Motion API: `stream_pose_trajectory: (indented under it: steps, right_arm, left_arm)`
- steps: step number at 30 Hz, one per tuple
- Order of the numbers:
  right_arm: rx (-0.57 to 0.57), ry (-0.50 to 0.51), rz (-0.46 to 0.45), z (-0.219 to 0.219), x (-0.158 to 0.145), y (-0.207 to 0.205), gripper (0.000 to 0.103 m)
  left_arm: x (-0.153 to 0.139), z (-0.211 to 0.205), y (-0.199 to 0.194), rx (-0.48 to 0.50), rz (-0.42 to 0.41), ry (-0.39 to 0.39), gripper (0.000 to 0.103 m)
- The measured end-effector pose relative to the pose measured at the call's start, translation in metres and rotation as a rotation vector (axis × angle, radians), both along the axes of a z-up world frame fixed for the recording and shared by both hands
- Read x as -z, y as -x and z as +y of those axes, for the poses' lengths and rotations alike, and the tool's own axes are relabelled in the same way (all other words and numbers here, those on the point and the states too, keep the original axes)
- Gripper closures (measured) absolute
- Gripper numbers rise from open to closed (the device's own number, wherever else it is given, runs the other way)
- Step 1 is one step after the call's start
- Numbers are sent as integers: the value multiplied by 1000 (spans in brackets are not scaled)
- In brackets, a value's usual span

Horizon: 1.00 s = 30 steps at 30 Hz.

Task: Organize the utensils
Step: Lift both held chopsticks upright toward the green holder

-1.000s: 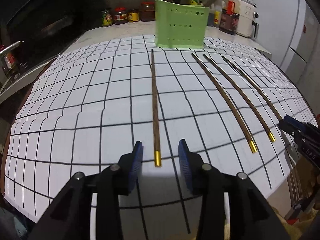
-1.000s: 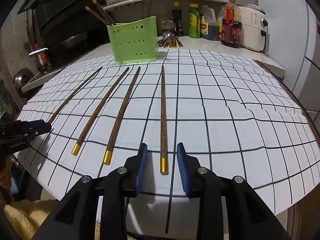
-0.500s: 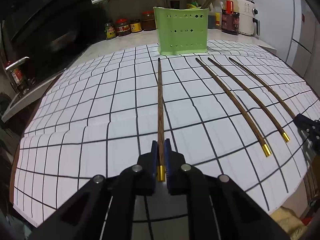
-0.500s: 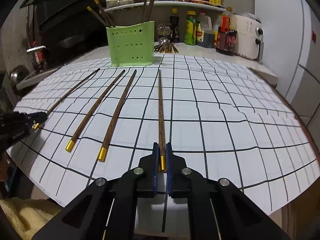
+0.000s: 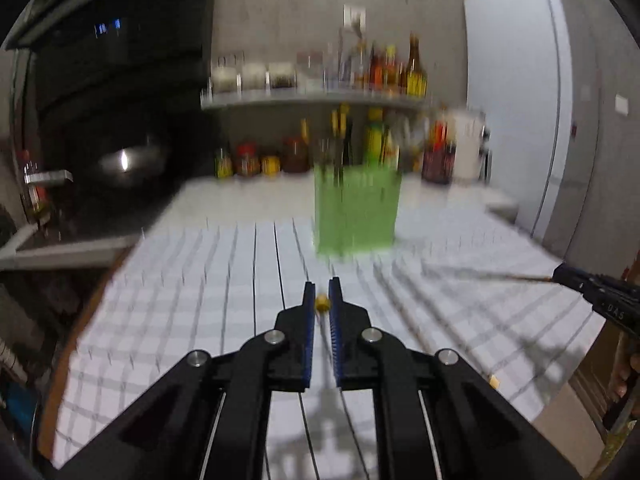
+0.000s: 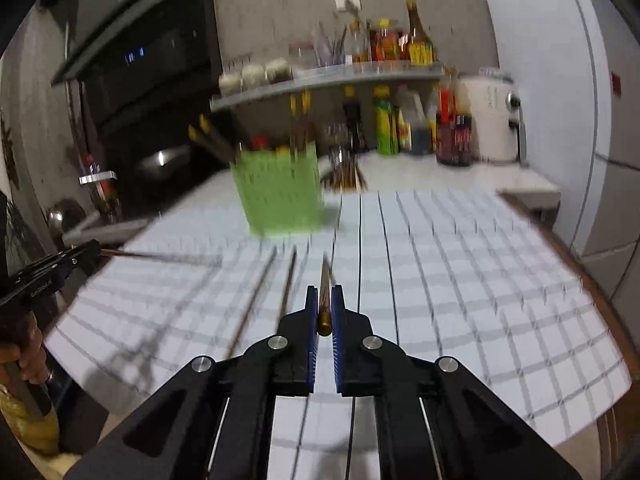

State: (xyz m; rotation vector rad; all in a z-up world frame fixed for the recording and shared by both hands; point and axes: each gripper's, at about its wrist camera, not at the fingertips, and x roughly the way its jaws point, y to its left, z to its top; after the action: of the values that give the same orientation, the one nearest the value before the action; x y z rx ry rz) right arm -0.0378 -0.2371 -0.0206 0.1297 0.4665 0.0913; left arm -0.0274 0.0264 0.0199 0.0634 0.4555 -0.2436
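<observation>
I see a white mat ruled in a black grid, a pale green holder dotted with holes, brown wood-grain chopsticks capped in gold, and blue pads on black fingers.

Two claws: left claw and right claw, one chopstick clamped in each, left one, right one. Two more chopsticks loose on the gridded worktop. One green holder, with maybe five or six chopsticks standing in it; blur makes that count shaky.
</observation>
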Motion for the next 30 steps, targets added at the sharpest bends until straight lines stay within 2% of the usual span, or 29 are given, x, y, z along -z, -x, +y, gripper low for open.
stream_pose_trajectory:
  steps: [4,12,17,21,27,30]
  right_arm:
    - [7,12,-78,1,-35,-8,96]
    - [-3,59,-155,12,-78,-23,96]
    - [-3,93,-164,19,-91,-28,96]
    - [-6,93,-154,20,-88,-37,96]
    - [-1,120,-215,26,-97,-46,96]
    - [-6,113,-212,27,-93,-51,96]
  left_arm:
    - [-37,1,-1,1,-129,27,96]
    - [-60,-8,-11,24,-200,75,96]
    - [-60,-13,-16,41,-190,85,96]
    - [-52,-13,-21,45,-138,80,96]
    - [-56,-5,-22,51,-142,106,96]
    - [-49,-5,-29,56,-110,116,96]
